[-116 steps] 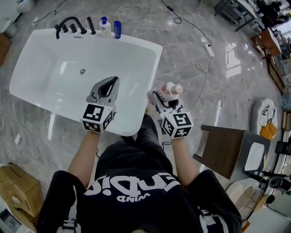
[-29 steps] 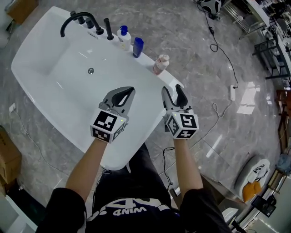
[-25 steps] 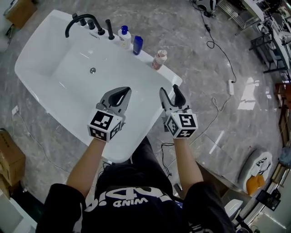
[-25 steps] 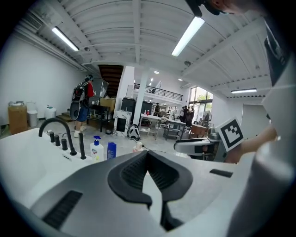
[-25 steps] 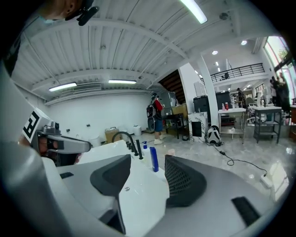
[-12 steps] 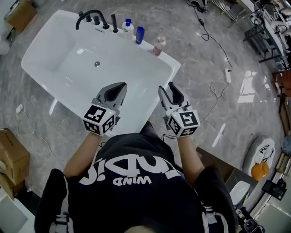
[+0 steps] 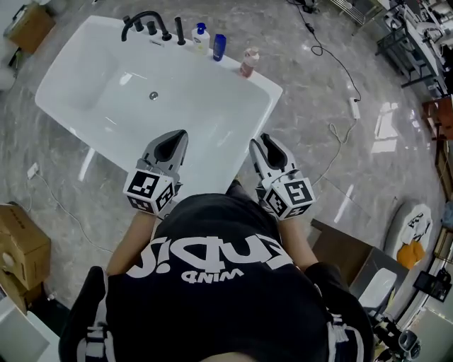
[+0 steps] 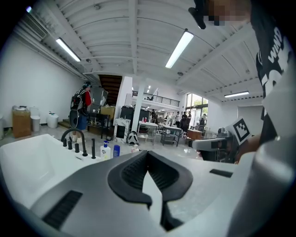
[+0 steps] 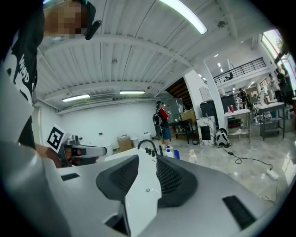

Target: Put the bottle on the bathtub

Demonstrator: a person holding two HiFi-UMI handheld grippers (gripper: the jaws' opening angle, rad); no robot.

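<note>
The pink bottle [image 7: 248,62] stands upright on the far rim of the white bathtub [image 7: 177,99], to the right of a blue bottle and a white pump bottle. It also shows small in the left gripper view as the bottle [image 8: 134,148] and in the right gripper view as the bottle [image 9: 191,157]. My left gripper [image 7: 180,134] hovers over the tub's near edge, its tips together and nothing held. My right gripper [image 7: 263,141] is just off the tub's near right corner, jaws slightly apart and empty. Both grippers are far from the bottle.
A black faucet [image 7: 141,21], a white pump bottle [image 7: 202,37] and a blue bottle [image 7: 219,46] line the tub's far rim. Cables [image 7: 333,148] trail over the marble floor at right. A cardboard box [image 7: 21,247] sits at lower left, brown furniture [image 7: 340,247] at lower right.
The right gripper held the bottle 4.6 s ago; the bottle now stands on the rim. In the last second both grippers drew back toward the body, away from the tub.
</note>
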